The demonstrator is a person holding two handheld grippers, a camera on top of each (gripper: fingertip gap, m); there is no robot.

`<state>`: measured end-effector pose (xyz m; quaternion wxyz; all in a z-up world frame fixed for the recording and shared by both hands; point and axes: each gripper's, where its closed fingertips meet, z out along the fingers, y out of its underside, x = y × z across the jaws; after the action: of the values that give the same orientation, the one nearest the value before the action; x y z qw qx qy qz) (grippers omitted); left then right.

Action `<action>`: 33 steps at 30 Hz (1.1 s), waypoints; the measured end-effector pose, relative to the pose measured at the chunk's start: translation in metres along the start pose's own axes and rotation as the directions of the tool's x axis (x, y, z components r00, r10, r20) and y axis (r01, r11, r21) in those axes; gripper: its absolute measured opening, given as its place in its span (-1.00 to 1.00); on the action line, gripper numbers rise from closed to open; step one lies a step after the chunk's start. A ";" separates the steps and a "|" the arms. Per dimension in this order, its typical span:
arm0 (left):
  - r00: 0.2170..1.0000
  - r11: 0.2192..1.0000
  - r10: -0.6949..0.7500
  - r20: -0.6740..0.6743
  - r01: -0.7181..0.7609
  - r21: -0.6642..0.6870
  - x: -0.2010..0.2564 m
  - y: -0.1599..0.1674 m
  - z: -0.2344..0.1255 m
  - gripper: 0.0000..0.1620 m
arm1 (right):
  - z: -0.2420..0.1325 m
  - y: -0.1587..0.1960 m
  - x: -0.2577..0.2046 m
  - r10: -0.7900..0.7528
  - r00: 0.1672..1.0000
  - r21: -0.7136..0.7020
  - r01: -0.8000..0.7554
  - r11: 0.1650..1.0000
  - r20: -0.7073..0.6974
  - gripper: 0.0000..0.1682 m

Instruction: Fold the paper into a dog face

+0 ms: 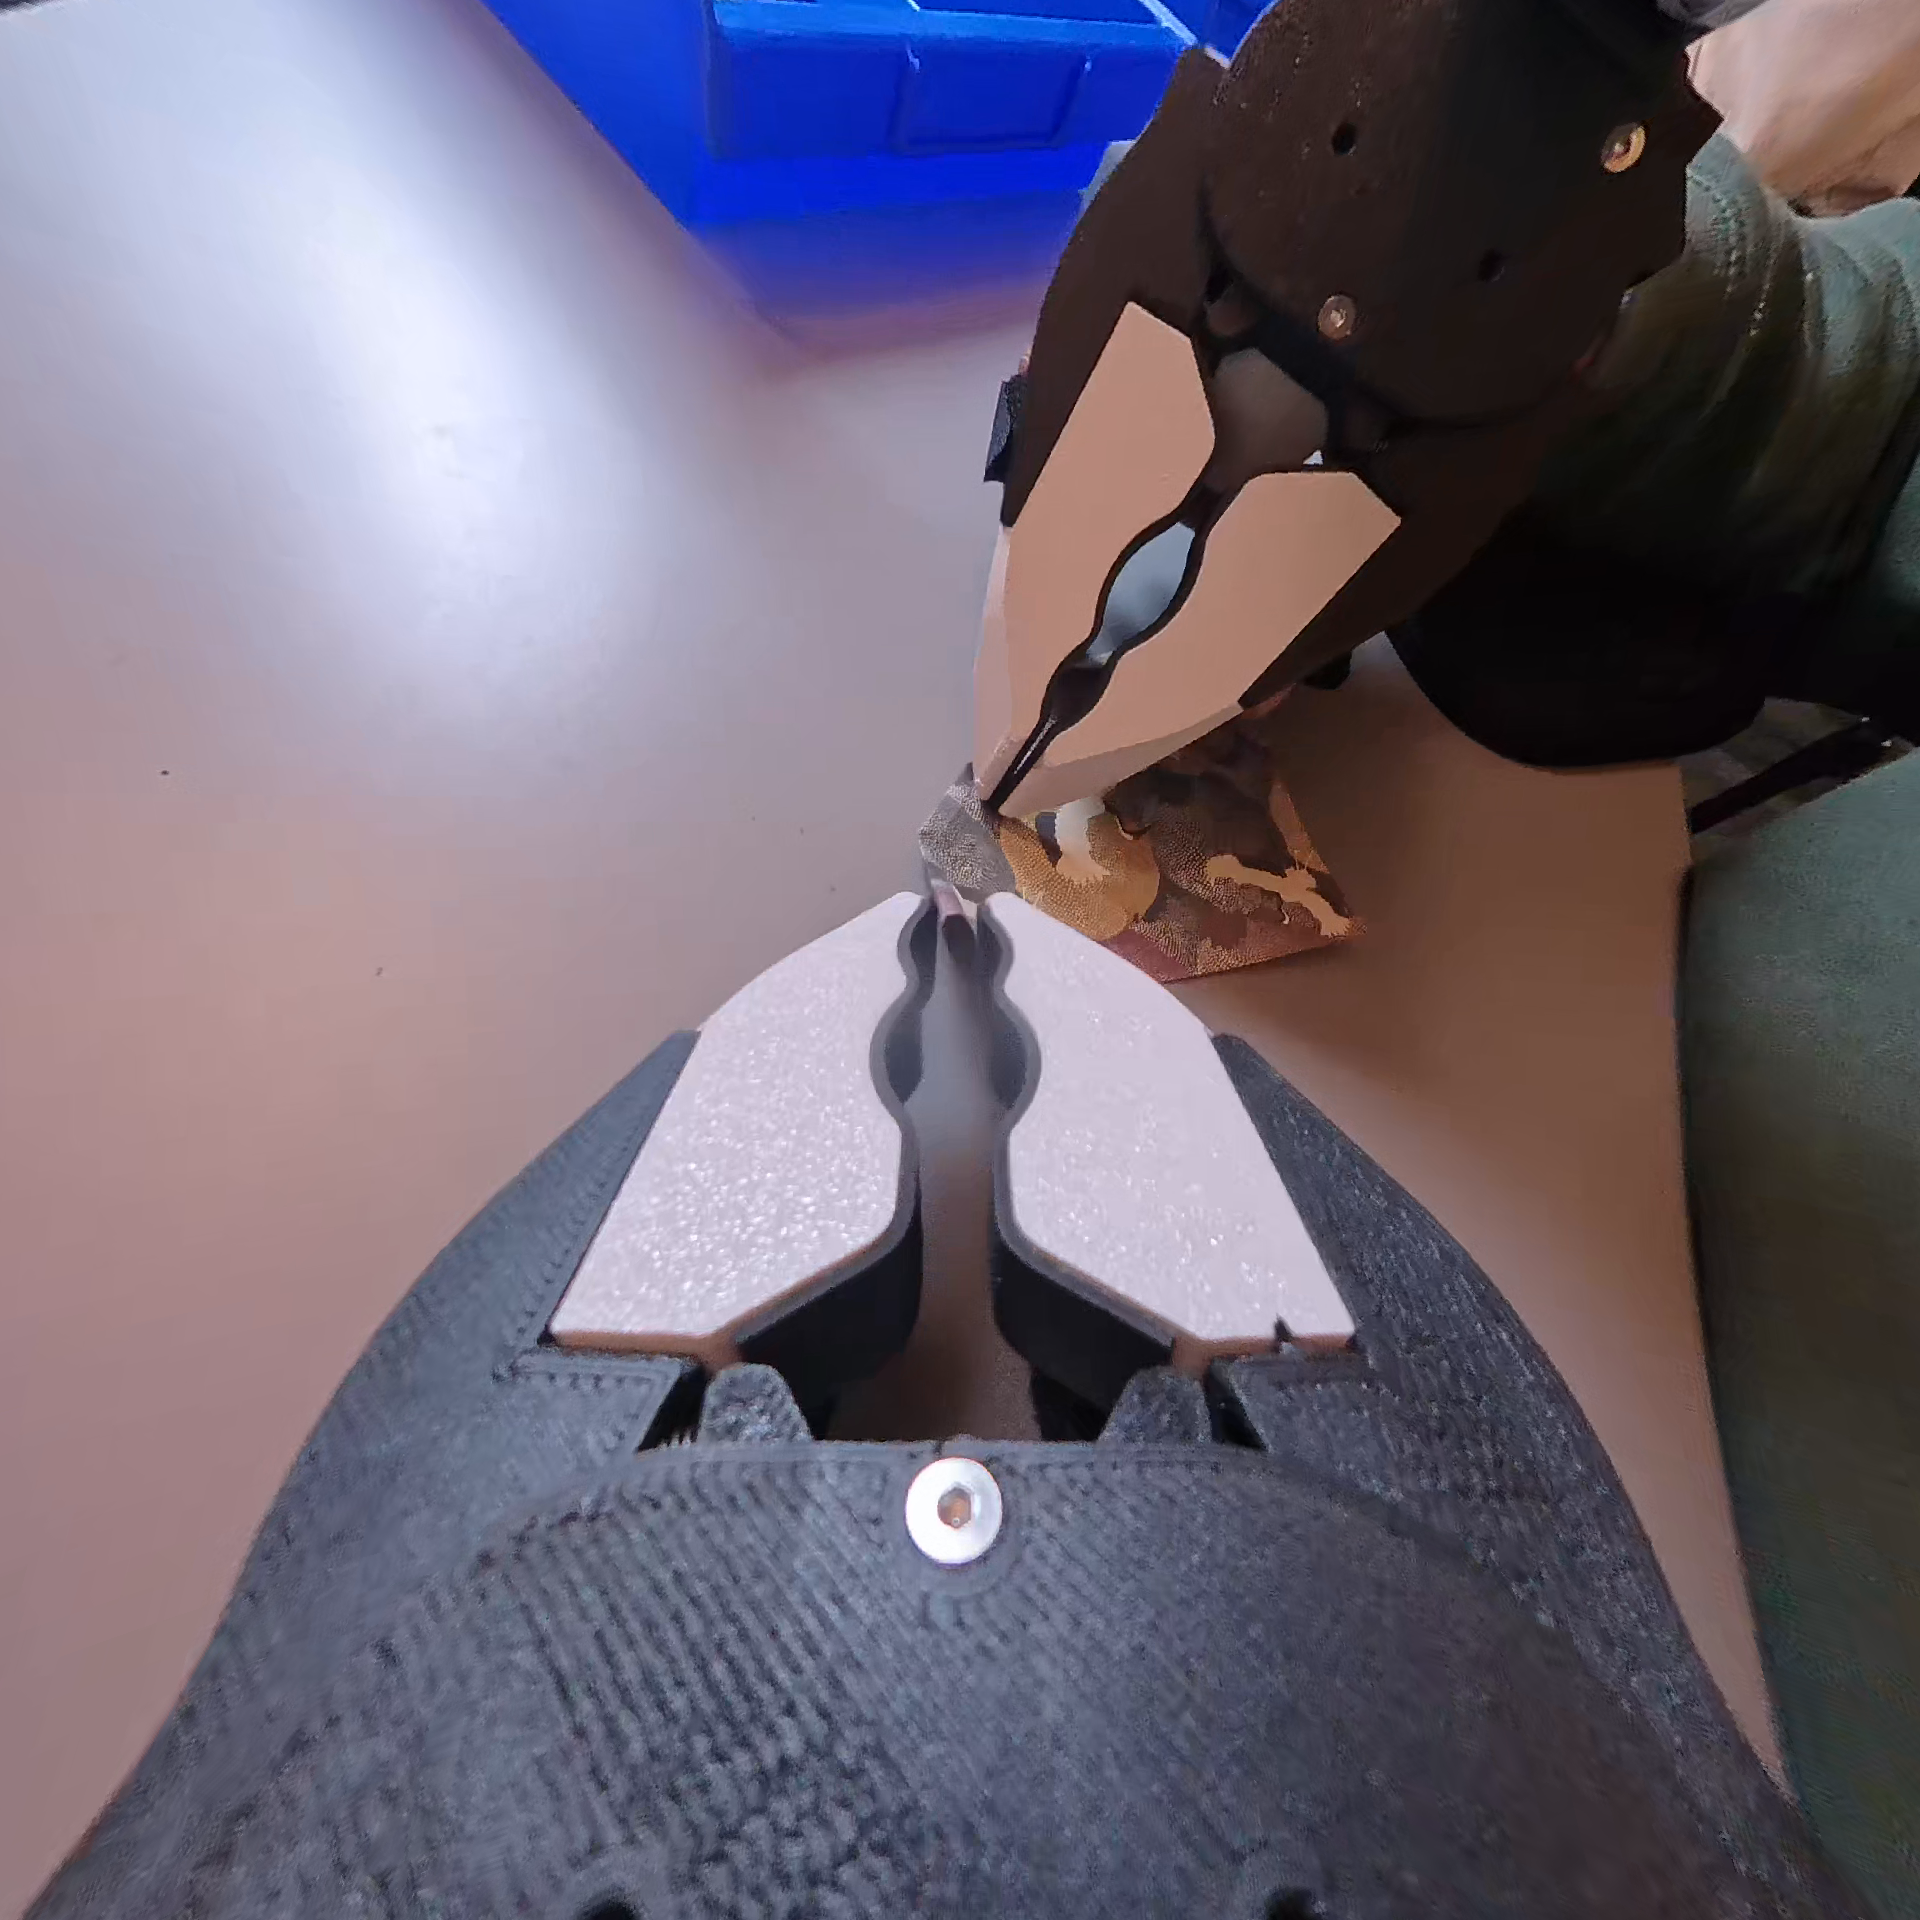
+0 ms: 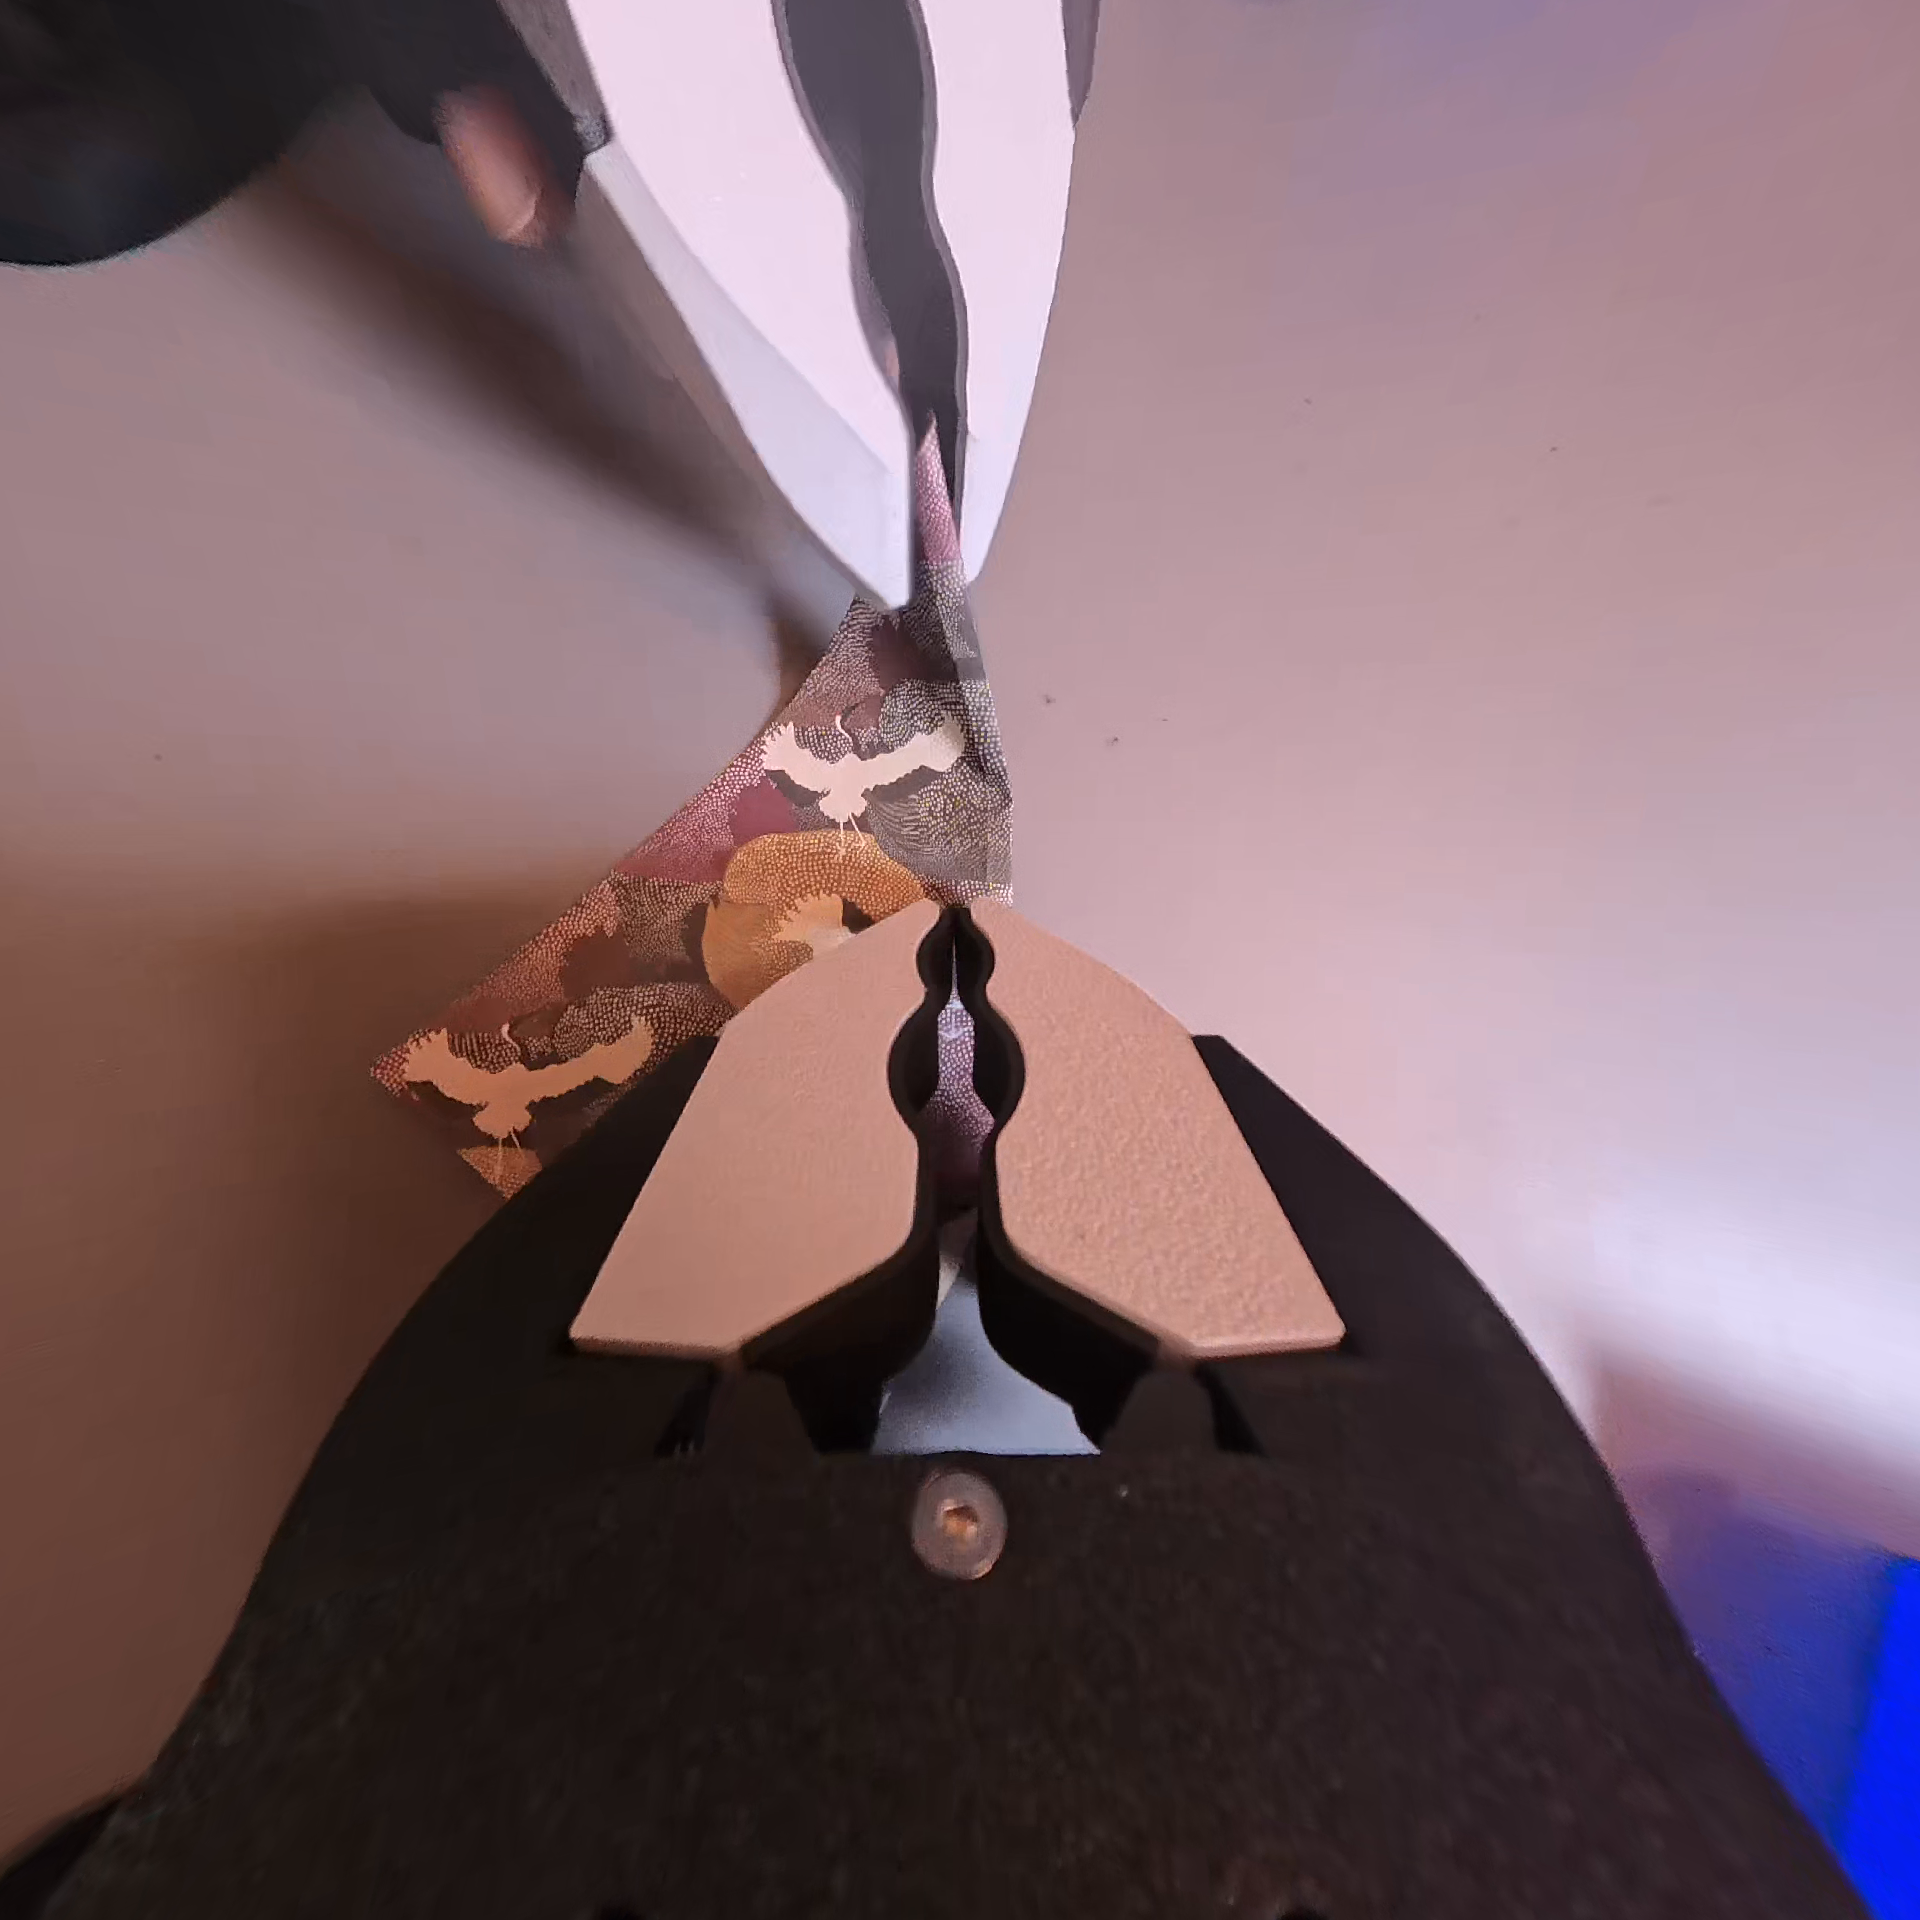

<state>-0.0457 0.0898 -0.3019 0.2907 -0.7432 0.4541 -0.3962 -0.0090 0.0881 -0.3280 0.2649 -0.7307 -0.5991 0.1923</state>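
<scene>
**Two grippers meeting at one corner of a folded paper**

A folded paper (image 1: 1195, 883) lies on a table (image 1: 416, 727), near the table's edge. The left gripper (image 1: 951, 909) meets the paper's raised corner from one side, tips closed around it. The right gripper (image 1: 1003, 795) comes down on that same corner from above, tips together. A bin (image 1: 883, 125) sits on the table well behind the paper.

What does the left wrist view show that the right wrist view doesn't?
Only the left wrist view: a sharp blue bin, the person's green sleeve and the table's edge. Only the right wrist view: the paper's crane pattern in full, running from the left gripper to the right gripper. Both: the two grippers, each shut on the paper, above the tan table.
</scene>
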 end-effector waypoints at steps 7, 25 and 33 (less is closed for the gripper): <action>0.993 0.993 0.098 0.073 -0.093 -0.073 0.003 0.007 0.016 -0.86 | 0.001 -0.002 0.001 -0.027 0.999 0.012 0.027 1.000 -0.019 -1.00; 0.840 0.877 0.475 0.261 -0.427 -0.222 0.007 0.001 0.025 -1.00 | -0.002 -0.001 0.000 -0.001 1.000 0.006 0.001 1.000 -0.030 -1.00; 0.868 0.934 0.351 0.352 -0.299 -0.195 -0.015 -0.002 0.010 -1.00 | -0.014 -0.004 -0.012 -0.012 1.000 0.008 0.012 1.000 0.019 -0.93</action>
<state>-0.0402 0.1045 -0.3103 0.3856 -0.7365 0.5329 -0.1580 -0.0061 0.0748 -0.3156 0.2634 -0.7241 -0.6052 0.2002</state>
